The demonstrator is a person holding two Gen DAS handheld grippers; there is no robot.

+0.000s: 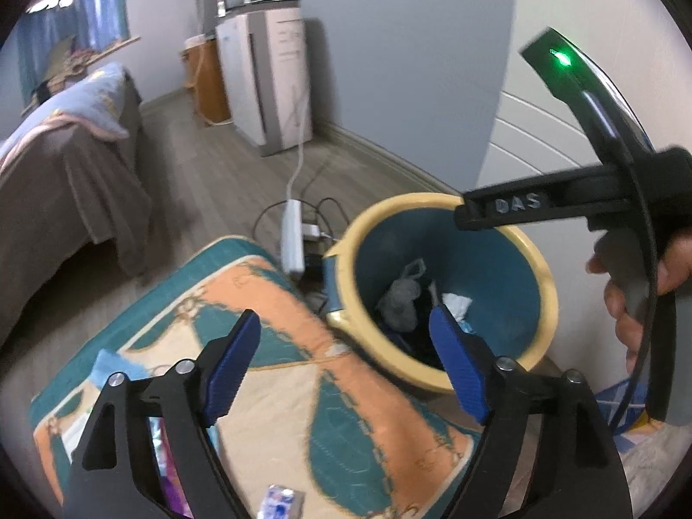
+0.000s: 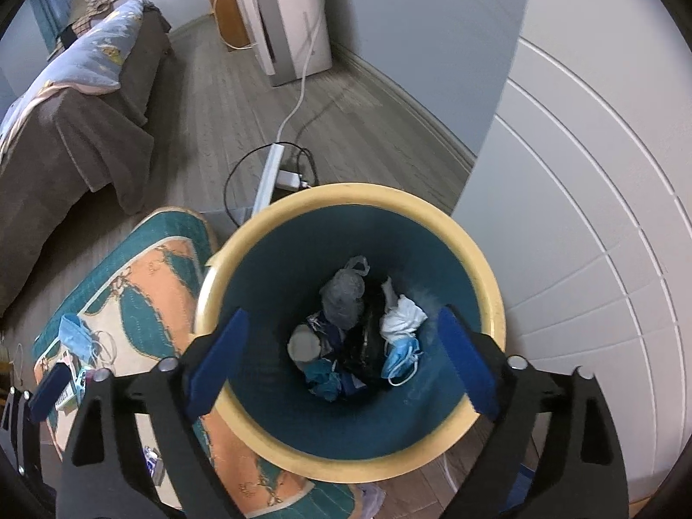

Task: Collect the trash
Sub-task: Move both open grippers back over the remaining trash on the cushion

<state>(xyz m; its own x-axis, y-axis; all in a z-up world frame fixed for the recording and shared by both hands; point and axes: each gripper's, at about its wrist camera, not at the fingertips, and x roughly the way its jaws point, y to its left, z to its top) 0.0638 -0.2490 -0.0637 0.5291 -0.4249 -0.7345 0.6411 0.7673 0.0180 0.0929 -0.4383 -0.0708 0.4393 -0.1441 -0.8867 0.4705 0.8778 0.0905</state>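
Observation:
A teal bin with a yellow rim stands on the floor beside a patterned cushion; it also shows in the left wrist view. Inside lie crumpled trash, a blue face mask and white tissue. My right gripper is open and empty, directly above the bin's mouth. My left gripper is open and empty, over the cushion's edge next to the bin. A blue mask and a small carton lie on the cushion. The right gripper's body shows above the bin.
A white power strip with cables lies on the wooden floor behind the bin. A white panelled door is to the right. A covered sofa is at the left, and a white appliance stands against the far wall.

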